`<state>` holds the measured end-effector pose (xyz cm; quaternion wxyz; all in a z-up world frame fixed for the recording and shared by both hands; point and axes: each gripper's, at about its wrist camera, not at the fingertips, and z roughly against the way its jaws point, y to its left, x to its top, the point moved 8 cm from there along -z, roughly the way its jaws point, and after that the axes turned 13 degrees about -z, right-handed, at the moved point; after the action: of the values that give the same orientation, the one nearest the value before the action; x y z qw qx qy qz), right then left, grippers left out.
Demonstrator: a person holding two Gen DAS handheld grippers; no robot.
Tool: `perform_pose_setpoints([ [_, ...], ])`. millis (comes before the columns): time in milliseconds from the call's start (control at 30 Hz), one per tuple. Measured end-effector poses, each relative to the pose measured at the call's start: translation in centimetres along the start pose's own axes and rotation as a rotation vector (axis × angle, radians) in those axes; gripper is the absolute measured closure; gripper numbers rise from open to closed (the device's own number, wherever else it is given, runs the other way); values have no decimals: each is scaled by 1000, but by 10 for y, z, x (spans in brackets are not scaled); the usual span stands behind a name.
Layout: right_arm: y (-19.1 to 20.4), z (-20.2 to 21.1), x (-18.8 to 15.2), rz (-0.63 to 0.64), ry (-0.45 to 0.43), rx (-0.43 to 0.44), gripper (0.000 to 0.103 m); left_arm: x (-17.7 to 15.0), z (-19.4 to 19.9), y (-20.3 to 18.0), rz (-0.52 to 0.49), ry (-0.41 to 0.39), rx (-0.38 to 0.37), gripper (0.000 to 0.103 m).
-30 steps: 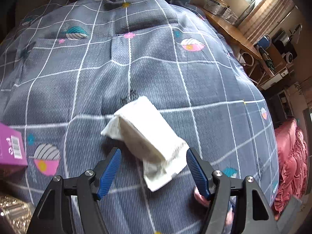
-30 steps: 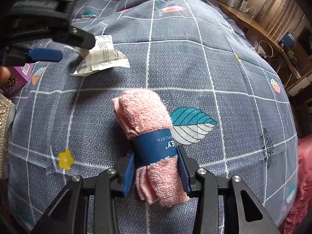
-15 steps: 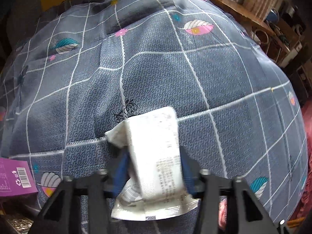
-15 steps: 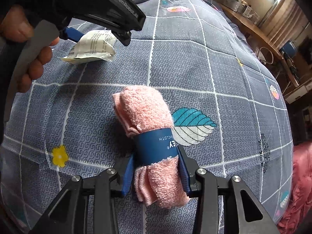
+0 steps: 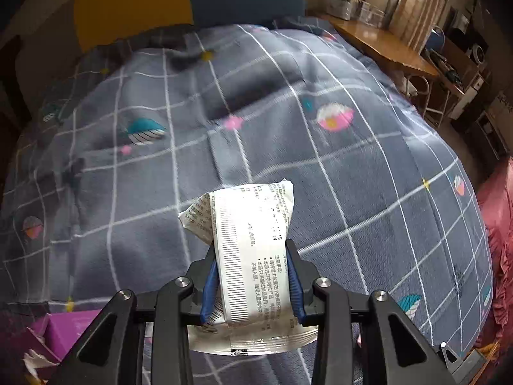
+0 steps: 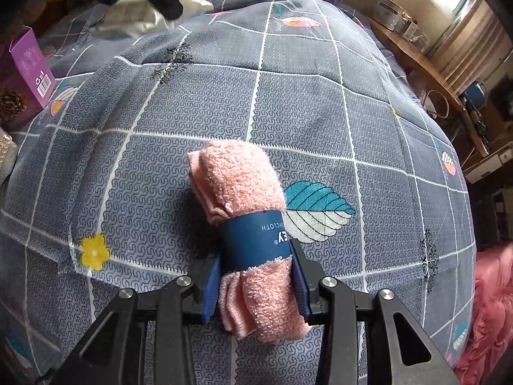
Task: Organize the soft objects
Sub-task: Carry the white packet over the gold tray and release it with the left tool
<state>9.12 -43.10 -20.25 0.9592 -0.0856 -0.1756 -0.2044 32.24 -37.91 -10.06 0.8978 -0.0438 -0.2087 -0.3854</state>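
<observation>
My left gripper [image 5: 251,284] pinches the white packet [image 5: 253,256] above the quilt [image 5: 352,166]. My right gripper [image 6: 256,284] clamps the pink towel [image 6: 243,205] by its blue band [image 6: 255,240] — resting on the quilt, purple box [image 6: 30,64] far left.

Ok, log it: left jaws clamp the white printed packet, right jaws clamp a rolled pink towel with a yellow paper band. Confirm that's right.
One error: the band around the rolled pink towel is dark blue, not yellow, as the right wrist view shows. The rest stands: the right gripper clamps the towel, and the left gripper clamps the white printed packet.
</observation>
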Motion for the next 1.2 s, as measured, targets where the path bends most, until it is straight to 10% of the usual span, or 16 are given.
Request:
perform_pose_setpoints([
  [233,-1,-1,1,10,-15,2,63,4,60,132,166,-74,154,66],
  [600,4,1,-1,35,-40,-16,63,-132,130,309,430,-44,344,67],
  [1200,16,11,-12,96,-83,-103,63,-375,162,291,552,-134,278,66],
])
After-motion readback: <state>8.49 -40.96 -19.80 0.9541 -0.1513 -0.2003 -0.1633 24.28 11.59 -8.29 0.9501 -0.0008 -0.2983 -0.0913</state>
